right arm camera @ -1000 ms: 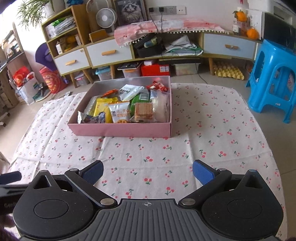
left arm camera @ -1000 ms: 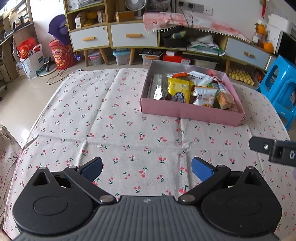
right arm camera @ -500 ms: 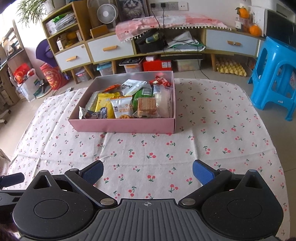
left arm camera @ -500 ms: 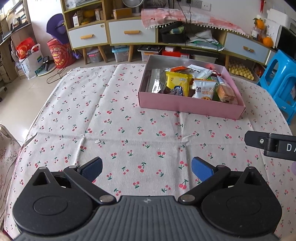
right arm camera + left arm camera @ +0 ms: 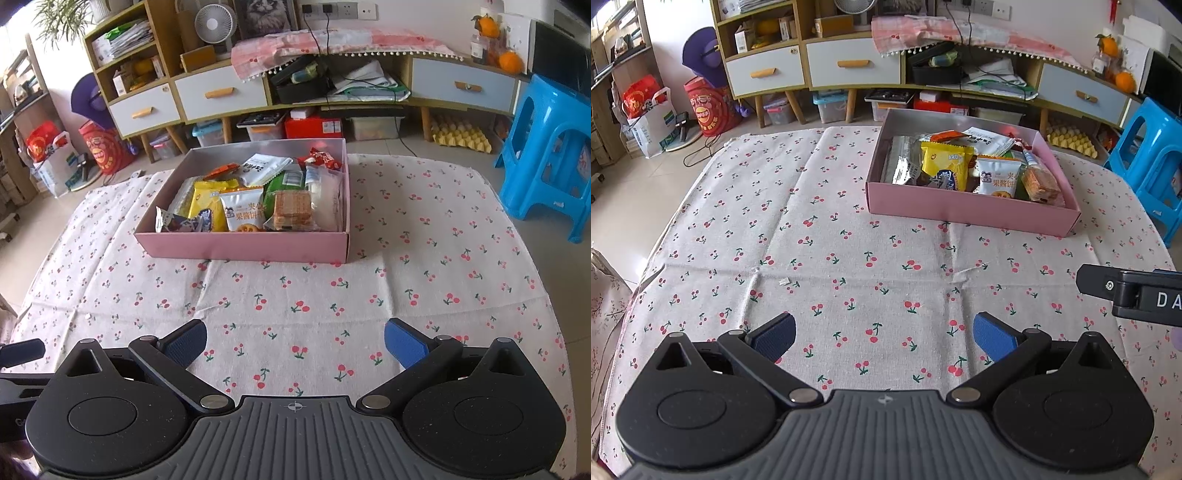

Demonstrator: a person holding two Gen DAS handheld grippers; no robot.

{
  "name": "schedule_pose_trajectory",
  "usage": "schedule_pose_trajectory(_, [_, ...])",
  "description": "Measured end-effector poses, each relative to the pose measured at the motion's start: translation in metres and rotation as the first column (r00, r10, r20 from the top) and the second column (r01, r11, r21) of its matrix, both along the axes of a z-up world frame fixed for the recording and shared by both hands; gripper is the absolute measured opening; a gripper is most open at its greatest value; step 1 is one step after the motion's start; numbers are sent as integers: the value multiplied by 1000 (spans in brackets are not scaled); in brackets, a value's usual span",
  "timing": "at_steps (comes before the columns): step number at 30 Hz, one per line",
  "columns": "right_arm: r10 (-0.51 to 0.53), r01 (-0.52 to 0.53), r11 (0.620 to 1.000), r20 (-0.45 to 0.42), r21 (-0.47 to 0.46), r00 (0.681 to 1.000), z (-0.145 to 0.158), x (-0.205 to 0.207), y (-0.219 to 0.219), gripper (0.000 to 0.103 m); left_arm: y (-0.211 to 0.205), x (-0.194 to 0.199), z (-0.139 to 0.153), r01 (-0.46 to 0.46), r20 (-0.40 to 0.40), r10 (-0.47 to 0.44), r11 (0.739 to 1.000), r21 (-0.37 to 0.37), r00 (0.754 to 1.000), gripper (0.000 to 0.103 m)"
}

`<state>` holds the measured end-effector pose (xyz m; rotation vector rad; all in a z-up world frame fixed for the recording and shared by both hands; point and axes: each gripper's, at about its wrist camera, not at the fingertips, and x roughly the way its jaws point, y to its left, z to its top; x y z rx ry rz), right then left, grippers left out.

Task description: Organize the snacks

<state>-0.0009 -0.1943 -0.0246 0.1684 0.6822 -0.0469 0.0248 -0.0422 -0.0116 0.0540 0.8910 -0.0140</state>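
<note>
A pink box stands on the cherry-print tablecloth, far side of the table. It holds several snack packets, among them a yellow packet, a white biscuit packet and a clear pack of crackers. My left gripper is open over bare cloth, well short of the box. My right gripper is open too, with nothing between its fingers. The right gripper's body shows at the left wrist view's right edge.
A blue plastic stool stands off the table's right side. Low cabinets with drawers and storage bins line the far wall. Bags sit on the floor at left. A small crumb lies on the cloth.
Both grippers have drawn back and risen slightly from the box, so it sits a little farther away in both views. Both stay open.
</note>
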Motion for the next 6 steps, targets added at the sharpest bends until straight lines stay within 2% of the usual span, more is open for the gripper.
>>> schedule_pose_trajectory(6, [3,-3,1000,-8,3,1000,-1,1,0,103,-2,0,0,11,-3,-11,1000,0,1000,103])
